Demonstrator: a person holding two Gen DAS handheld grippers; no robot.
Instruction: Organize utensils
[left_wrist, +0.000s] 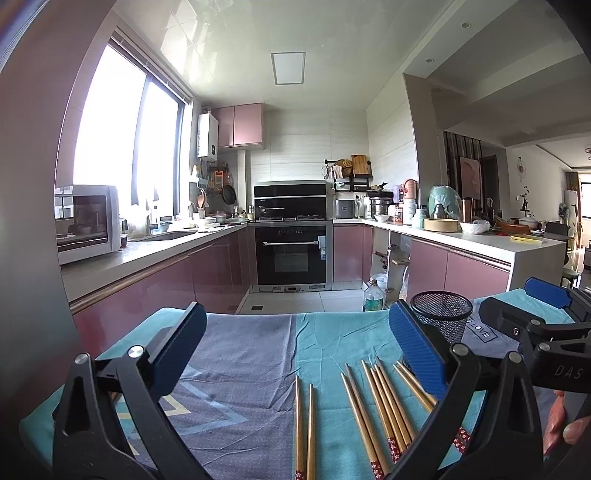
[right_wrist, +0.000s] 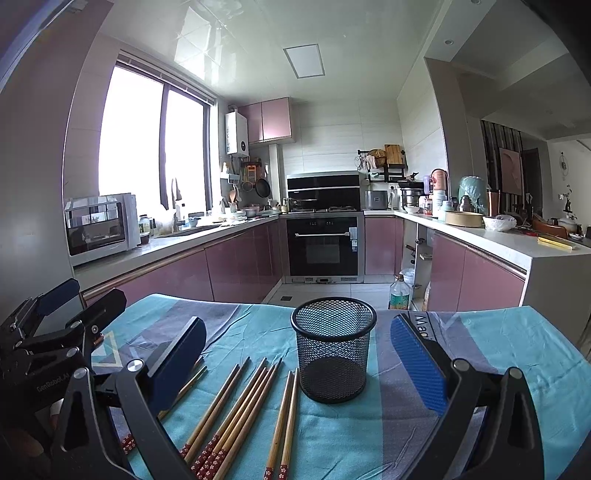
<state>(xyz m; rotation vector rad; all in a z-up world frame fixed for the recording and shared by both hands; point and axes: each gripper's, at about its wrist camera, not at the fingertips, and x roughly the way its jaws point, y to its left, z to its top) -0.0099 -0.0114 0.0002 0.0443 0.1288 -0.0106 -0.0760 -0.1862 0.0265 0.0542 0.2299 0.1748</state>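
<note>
Near the cloth's (right_wrist: 498, 354) far edge stands the mesh cup (right_wrist: 333, 356) — chopsticks (right_wrist: 236, 410) beside it, both claws (left_wrist: 295, 354) (right_wrist: 299, 363) spread wide, empty.

The right gripper (left_wrist: 532, 306) body reads "DAS" at the left wrist view's right edge. The left gripper (right_wrist: 79, 297) body reads "GenRobot.AI". The cloth (left_wrist: 484, 332) shows "LOVE" beside the cup (left_wrist: 441, 314), and partly hidden letters "Mag" near its far edge.

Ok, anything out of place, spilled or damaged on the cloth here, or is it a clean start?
Nothing is spilled or broken. The chopsticks lie loose on the blue cloth in uneven pairs, none in the mesh cup, which stands upright and empty. Both claws, left and right, are open and hold nothing.
</note>
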